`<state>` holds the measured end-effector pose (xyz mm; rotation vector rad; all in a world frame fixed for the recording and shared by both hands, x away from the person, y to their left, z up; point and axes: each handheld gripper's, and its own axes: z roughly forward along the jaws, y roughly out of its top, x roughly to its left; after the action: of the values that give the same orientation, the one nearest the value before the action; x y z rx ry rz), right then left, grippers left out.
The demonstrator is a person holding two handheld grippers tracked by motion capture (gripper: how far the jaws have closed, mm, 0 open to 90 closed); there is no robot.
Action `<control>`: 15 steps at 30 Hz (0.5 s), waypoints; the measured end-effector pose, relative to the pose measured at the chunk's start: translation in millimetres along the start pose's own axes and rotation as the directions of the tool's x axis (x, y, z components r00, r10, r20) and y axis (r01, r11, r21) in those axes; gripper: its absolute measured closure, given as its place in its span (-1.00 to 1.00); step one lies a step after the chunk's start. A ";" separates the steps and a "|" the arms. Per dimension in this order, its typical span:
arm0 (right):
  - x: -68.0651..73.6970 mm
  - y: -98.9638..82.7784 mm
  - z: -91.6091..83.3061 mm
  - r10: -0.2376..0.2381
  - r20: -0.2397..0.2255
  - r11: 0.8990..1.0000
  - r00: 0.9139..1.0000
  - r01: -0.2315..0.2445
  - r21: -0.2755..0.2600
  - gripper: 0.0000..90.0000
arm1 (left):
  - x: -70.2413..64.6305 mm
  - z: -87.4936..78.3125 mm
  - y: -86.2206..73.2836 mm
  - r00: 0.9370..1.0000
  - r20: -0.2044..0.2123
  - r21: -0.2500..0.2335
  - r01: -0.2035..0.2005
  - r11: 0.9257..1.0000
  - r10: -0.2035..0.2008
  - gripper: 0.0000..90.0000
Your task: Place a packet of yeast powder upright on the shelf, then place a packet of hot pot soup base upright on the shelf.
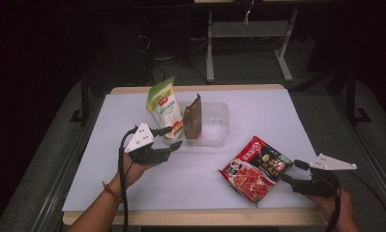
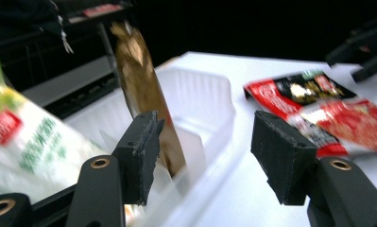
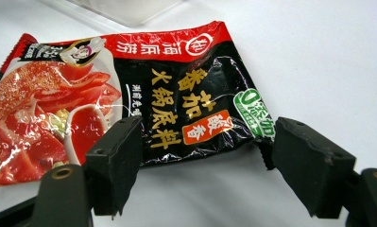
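— So, where do the two grippers stand against the clear plastic tray (image 1: pixel 218 126)?

— Left gripper (image 1: pixel 175 137) is at the tray's near left corner, jaws spread with nothing pinched between them. In the left gripper view its pads sit on either side of the tray's front wall without pressing it.

— And what's in the tray?

— A brown pouch (image 1: pixel 193 117) stands upright inside at the left end. A white-and-green pouch (image 1: pixel 164 107) stands just left of it, at the tray's left edge.

— The right gripper (image 1: pixel 288 170)?

— Well to the right of the tray and nearer the person, jaws apart, released. A red-and-black sauce packet (image 1: pixel 255 168) lies flat on the white table (image 1: pixel 190 179) in front of the tray's right end, its edge just before those jaws, not gripped.
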<state>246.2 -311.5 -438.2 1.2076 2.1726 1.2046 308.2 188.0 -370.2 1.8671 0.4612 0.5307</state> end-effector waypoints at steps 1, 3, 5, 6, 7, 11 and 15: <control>-0.2 0.0 0.5 0.003 -0.003 1.000 1.000 -0.003 0.001 -0.45 | -1.8 -1.2 -4.4 1.000 0.011 0.006 -0.002 1.000 0.002 -0.09; -1.0 0.0 1.6 0.008 -0.008 1.000 1.000 -0.008 0.003 -0.46 | -6.4 -1.9 -13.9 1.000 0.018 0.026 -0.023 0.999 0.023 -0.10; -1.5 0.1 2.3 0.014 -0.010 1.000 1.000 -0.014 0.005 -0.46 | -10.8 0.9 -22.1 0.998 0.046 0.070 -0.047 0.996 0.044 -0.10; -1.4 0.2 2.4 0.017 -0.010 1.000 1.000 -0.017 0.005 -0.45 | -12.6 2.5 -25.0 0.997 0.056 0.093 -0.064 0.994 0.059 -0.11; -1.3 0.2 2.4 0.020 -0.011 1.000 1.000 -0.020 0.004 -0.45 | -14.0 4.3 -27.9 0.996 0.060 0.105 -0.064 0.992 0.058 -0.13; -0.3 0.3 2.5 0.019 -0.015 1.000 1.000 -0.018 0.006 -0.45 | -17.7 10.9 -35.4 0.995 0.089 0.135 -0.061 0.989 0.049 -0.14; 0.3 1.0 3.9 0.026 -0.024 1.000 0.999 -0.026 0.007 -0.46 | -20.9 17.0 -41.9 0.993 0.106 0.167 -0.063 0.984 0.045 -0.18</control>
<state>249.1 -309.0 -439.5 1.2336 2.1867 1.2295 297.9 177.6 -417.7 2.0647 0.3987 0.4404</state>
